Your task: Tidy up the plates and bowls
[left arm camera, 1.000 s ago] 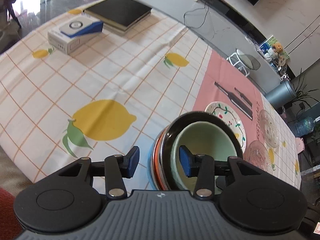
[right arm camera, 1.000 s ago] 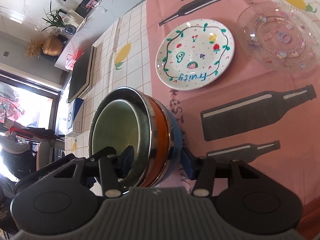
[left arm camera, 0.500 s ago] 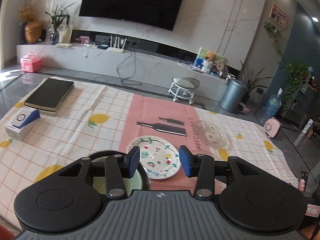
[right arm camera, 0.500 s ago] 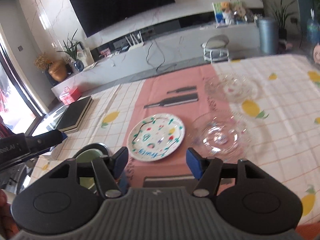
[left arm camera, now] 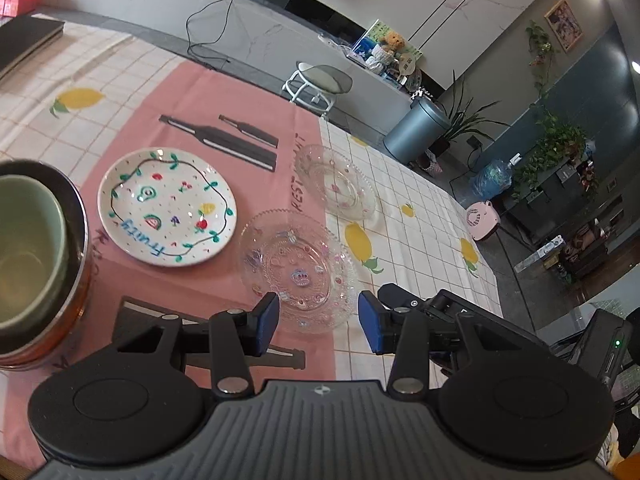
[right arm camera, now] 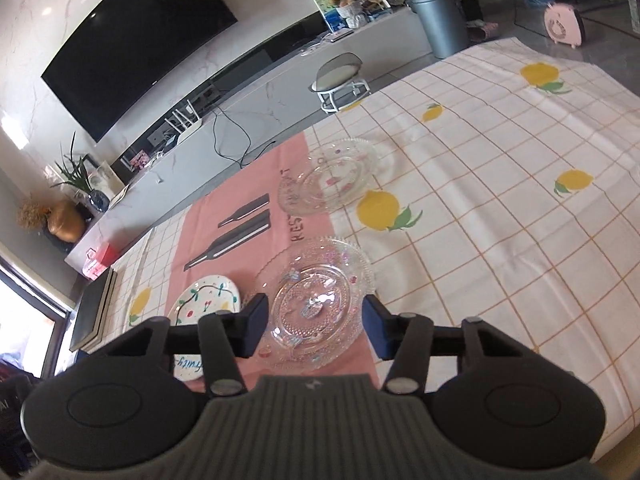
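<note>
Left gripper (left arm camera: 318, 322) parted and empty, right gripper (right arm camera: 314, 330) closing with nothing gripped, both above the near clear beaded glass plate (left arm camera: 298, 270), white fruit-painted plate (left arm camera: 167, 206) beside it, stacked bowls (left arm camera: 36, 260) at the cloth's left, second glass plate (right arm camera: 328, 176) toward the far edge.

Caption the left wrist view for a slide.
Left gripper hovers open over a glass plate, beside a painted plate and stacked bowls.

Blue handwritten "Fruity" is showing on the round white ceramic plate with painted fruit (left arm camera: 167, 207), left of the left gripper's jaws. Ahead of those jaws, dark letters "REST" are reading along the pink tablecloth panel (left arm camera: 256, 128), the rest hiding under glass.
</note>
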Motion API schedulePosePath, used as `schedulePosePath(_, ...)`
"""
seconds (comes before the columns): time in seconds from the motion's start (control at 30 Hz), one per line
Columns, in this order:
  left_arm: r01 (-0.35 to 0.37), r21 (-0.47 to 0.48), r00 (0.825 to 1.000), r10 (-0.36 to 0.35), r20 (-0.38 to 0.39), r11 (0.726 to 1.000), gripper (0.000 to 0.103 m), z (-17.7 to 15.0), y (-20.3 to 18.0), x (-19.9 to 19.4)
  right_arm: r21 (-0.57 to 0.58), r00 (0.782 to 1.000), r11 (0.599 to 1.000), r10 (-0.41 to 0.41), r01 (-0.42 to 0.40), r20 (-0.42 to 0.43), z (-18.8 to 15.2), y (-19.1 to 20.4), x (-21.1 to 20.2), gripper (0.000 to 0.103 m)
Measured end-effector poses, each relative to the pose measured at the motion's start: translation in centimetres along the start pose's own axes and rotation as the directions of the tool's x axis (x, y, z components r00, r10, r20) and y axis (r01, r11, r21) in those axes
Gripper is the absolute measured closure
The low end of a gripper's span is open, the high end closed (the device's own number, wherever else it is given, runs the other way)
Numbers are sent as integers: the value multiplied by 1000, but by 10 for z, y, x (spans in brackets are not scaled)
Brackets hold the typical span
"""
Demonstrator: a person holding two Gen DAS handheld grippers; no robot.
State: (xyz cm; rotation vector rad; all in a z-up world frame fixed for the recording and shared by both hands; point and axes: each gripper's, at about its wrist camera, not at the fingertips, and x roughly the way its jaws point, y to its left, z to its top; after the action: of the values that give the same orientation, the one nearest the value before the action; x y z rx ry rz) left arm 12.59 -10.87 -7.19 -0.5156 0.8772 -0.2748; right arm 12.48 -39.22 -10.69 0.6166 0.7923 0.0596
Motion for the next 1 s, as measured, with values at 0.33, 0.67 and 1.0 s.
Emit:
schedulePosePath(0.33, -78, -84, 997, 80, 18, 993, 55, 5, 15, 61, 142, 999, 990, 26, -19, -45, 11, -28, 42, 70)
schedulePosePath(0.67, -143, -103, 990, 143, -4, 984, 55, 4, 29, 86, 138, 995, 990, -15, 28, -94, 23, -38, 68, 72)
schedulePosePath(1.0, -155, -91, 988, 156, 4, 984, 66, 9, 32, 100, 177, 985, 984, 15, 16, -173, 21, -47, 84, 82)
